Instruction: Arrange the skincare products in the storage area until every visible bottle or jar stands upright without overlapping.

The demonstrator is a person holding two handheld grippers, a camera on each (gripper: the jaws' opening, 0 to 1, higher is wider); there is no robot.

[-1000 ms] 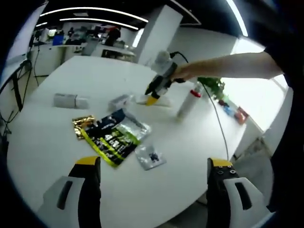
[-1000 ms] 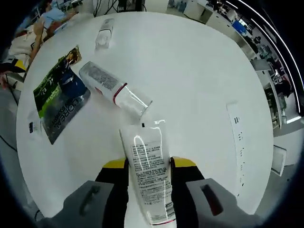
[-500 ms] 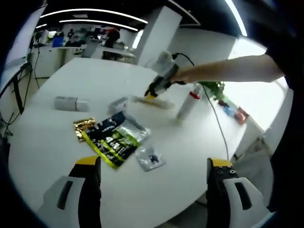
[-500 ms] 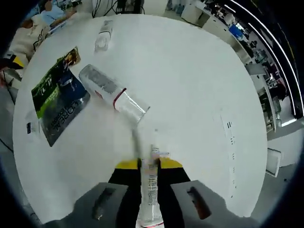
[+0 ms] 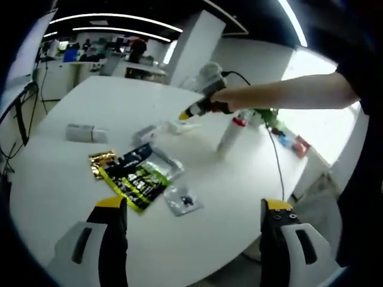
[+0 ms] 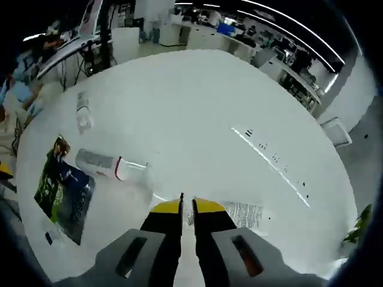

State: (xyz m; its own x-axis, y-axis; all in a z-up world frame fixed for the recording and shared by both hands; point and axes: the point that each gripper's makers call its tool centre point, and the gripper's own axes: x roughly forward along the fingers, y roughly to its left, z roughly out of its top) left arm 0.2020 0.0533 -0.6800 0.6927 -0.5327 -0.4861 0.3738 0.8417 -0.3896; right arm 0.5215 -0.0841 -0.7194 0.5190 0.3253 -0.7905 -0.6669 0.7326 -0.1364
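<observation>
Now | right gripper [image 6: 187, 206] pinching flat white tube [image 6: 242, 213] | glossy round table [image 6: 197, 113]

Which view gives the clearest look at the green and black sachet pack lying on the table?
The left gripper view: the green and black sachet pack lies flat near the middle of the white table, its whole face visible beside a small clear packet. The right gripper view shows the same pack small and foreshortened near the picture's left edge.
</observation>
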